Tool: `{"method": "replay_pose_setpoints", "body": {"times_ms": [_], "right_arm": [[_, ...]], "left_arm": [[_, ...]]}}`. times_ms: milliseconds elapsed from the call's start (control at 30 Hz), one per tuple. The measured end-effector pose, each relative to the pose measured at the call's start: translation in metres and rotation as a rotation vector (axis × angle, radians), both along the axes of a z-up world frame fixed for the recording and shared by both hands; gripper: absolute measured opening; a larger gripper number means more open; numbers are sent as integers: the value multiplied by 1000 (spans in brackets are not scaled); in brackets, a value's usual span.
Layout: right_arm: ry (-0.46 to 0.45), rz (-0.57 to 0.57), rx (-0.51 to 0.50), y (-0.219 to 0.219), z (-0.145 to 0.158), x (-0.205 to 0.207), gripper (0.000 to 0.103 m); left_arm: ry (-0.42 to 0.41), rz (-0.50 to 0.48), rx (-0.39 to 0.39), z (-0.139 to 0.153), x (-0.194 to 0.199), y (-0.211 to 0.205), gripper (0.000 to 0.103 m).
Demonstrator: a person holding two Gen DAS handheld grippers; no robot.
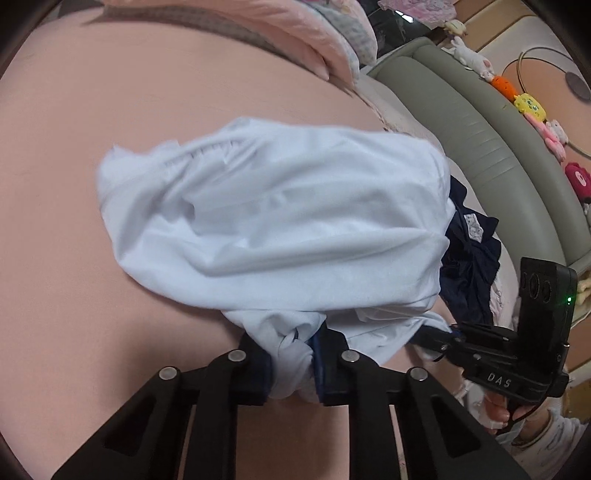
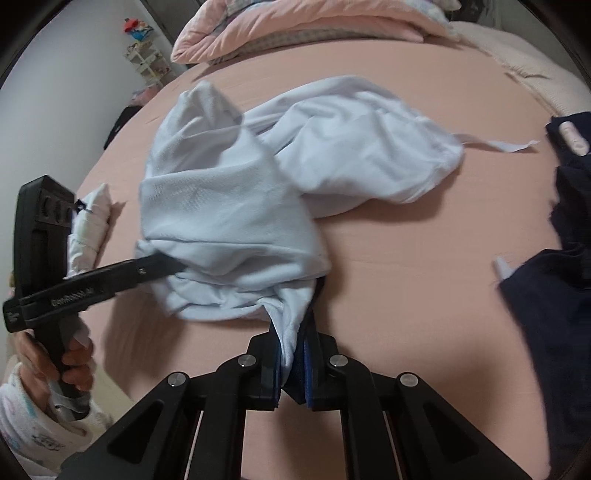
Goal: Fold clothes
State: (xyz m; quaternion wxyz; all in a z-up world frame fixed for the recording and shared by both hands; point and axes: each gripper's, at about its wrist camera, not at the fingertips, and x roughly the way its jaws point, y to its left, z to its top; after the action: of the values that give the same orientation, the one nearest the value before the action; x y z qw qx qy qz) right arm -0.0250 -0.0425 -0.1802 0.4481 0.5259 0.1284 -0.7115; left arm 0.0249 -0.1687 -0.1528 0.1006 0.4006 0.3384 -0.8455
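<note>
Tongs first: left tongs point(image 1: 291, 365) are pinching a bunched wad of the white garment point(image 1: 266, 221), pads pressed onto the cloth with a thick fold between them. Right tongs point(image 2: 291, 365) are gripping a thinner twisted edge of the same garment, jaws nearly closed on it. In the left wrist view the right tool is reaching in from the right, held by a hand point(image 1: 498, 410) in a pale printed sleeve.

Garment is lying crumpled on the pink bed sheet point(image 1: 74, 184), near edge lifted slightly by both grips, far part slumped in soft rounded folds. Fabric is reading as thin, matte knit, pale blue-white, with a narrow loose strip point(image 2: 506, 144) trailing off the far side. Whether it is a shirt or something else, cannot tell.

Judgement: step in hand is a two-point hold on the near edge, either to spread the piece flat or to carry a fold over; shape is not yet a tidy rectangle. Next move is calling for even tension between the two grips so the limp cloth does not bunch.

Dark navy clothing point(image 2: 554, 295) is lying to the right on the bed, a pink quilt point(image 2: 295, 29) heaped at the far end.
</note>
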Motion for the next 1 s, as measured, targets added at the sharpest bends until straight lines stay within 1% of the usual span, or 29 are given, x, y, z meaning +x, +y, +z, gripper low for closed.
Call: {"method": "replay_pose_setpoints", "body": {"times_ms": [67,167,233,367,433,533,600,667,733,833,867,933,1000], "right_arm": [[4,-25,-2,-10,8,-8,6],[2,-58,-16,-2,12,0,6],[16,-69,-22,0,16,-1,6],[72,-72,-21,3,28,1,6],[105,-73,-24,1,36,0,6],[131,-76,-33,17,55,-15,6],[144,-82,-37,33,65,-25,6],[172,-100,-39,39,71,-31,6],[189,-125,-37,43,79,-39,6],[202,-160,-40,50,85,-46,6],[211,-174,-36,51,86,-49,6],[216,-194,-31,56,88,-54,6],[219,-217,-31,61,89,-60,6]], "left_arm": [[-5,0,-37,5,-5,-1,13],[20,-11,-70,18,-3,0,13],[33,-6,-84,26,4,-3,13],[58,10,-112,42,20,-10,13],[69,14,-139,48,25,-14,12],[76,22,-150,50,24,-23,12],[86,36,-144,52,24,-27,12],[91,47,-138,54,24,-30,12],[75,51,-152,54,25,-33,12],[23,7,-185,50,19,-29,12],[-2,-9,-187,46,16,-27,12],[-44,-30,-166,38,10,-25,13],[-65,-31,-181,34,8,-23,15]]}}
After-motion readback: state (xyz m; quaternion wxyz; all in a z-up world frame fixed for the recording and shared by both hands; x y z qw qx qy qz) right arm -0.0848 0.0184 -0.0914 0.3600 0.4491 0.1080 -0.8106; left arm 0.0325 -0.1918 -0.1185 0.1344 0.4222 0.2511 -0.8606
